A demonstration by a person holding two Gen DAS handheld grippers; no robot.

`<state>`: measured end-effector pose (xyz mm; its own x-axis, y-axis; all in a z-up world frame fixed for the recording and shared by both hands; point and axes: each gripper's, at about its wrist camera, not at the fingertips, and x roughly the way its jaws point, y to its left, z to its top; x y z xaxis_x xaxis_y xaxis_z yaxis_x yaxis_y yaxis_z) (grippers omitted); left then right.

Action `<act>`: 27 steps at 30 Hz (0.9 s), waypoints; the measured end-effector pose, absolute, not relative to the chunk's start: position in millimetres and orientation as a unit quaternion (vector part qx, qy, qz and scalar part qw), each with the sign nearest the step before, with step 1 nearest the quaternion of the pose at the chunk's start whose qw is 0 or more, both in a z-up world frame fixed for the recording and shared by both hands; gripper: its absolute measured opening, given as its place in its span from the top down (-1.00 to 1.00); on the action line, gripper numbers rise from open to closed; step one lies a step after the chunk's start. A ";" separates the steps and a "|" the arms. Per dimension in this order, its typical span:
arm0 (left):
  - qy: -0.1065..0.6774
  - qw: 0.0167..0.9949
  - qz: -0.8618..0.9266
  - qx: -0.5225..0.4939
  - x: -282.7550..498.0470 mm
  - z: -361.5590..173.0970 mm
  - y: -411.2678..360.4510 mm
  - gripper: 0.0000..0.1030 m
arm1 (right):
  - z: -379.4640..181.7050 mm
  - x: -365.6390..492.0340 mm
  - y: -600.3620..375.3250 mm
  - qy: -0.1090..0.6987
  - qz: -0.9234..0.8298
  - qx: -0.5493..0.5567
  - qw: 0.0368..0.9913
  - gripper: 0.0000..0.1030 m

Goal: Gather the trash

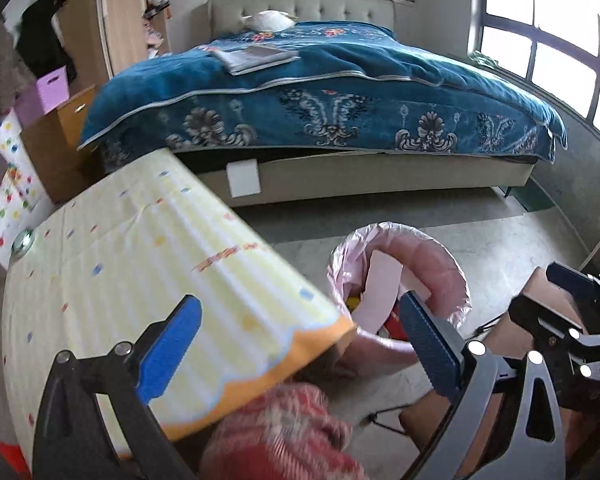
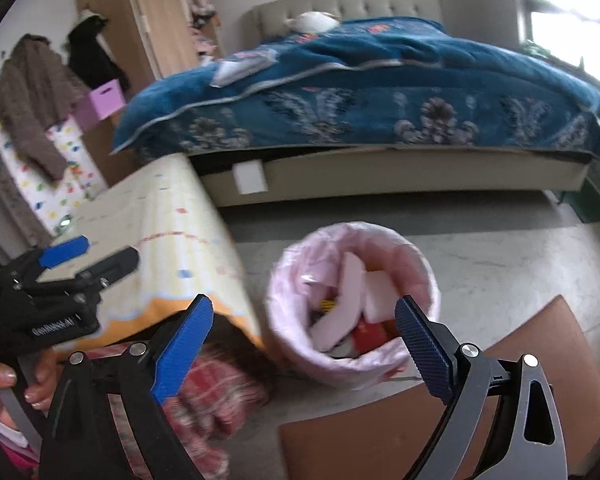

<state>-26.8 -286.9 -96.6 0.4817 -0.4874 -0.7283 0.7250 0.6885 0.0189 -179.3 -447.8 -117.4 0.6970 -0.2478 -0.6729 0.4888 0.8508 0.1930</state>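
Beside the low table (image 2: 172,216), on the grey floor (image 2: 500,248), stands the trash bin (image 2: 352,364), lined with a pink bag (image 2: 300,264) whose rim is folded over the edge. Inside the bin I see pale pink foam-like pieces (image 2: 352,276), something red (image 2: 370,334) and a bit of yellow; smaller contents cannot be identified. My right gripper (image 2: 304,344) is spread wide with nothing between its blue pads (image 2: 184,344), and the bin sits in the gap between them, just ahead. My left gripper (image 1: 296,348) is likewise spread and holds nothing; its left pad (image 1: 168,348) lies over the table's yellow dotted cloth (image 1: 140,264), its right pad over the near side of the bin (image 1: 448,280). From the right wrist camera the left gripper (image 2: 84,254) shows at the left, above the tablecloth corner, with my left hand (image 2: 4,380) on its handle. A brown board (image 2: 440,420) lies on the floor just right of the bin. A red plaid cloth (image 2: 216,396), blurred, sits below the table corner. Behind stands a bed (image 2: 380,104) with a blue patterned blanket.
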 end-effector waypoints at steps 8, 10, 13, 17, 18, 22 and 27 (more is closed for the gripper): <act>0.346 0.879 -0.302 0.124 -36.7 -62.3 -211.0 -0.87 | -81.1 -167.9 -391.2 0.332 -0.173 0.129 0.918 -0.87; 0.345 0.887 -0.284 0.115 -38.2 -56.3 -193.4 -0.87 | -69.4 -165.0 -374.1 0.324 -0.156 0.120 0.925 -0.87; 0.343 0.898 -0.254 0.108 -39.5 -47.6 -164.0 -0.87 | -53.9 -163.1 -354.7 0.310 -0.131 0.109 0.935 -0.88; 0.355 0.910 -0.195 0.092 -36.1 -42.2 -118.7 -0.87 | -39.8 -166.1 -325.8 0.289 -0.094 0.086 0.949 -0.88; 0.356 0.912 -0.185 0.088 -35.6 -41.8 -110.1 -0.87 | -37.4 -165.9 -317.9 0.285 -0.084 0.079 0.952 -0.88; 0.353 0.925 -0.113 0.085 -28.7 -40.2 -70.0 -0.87 | -27.9 -152.9 -286.9 0.277 -0.044 0.051 0.959 -0.88; 0.353 0.931 -0.061 0.063 -21.8 -39.0 -29.2 -0.87 | -20.8 -135.7 -252.0 0.278 -0.013 0.026 0.960 -0.88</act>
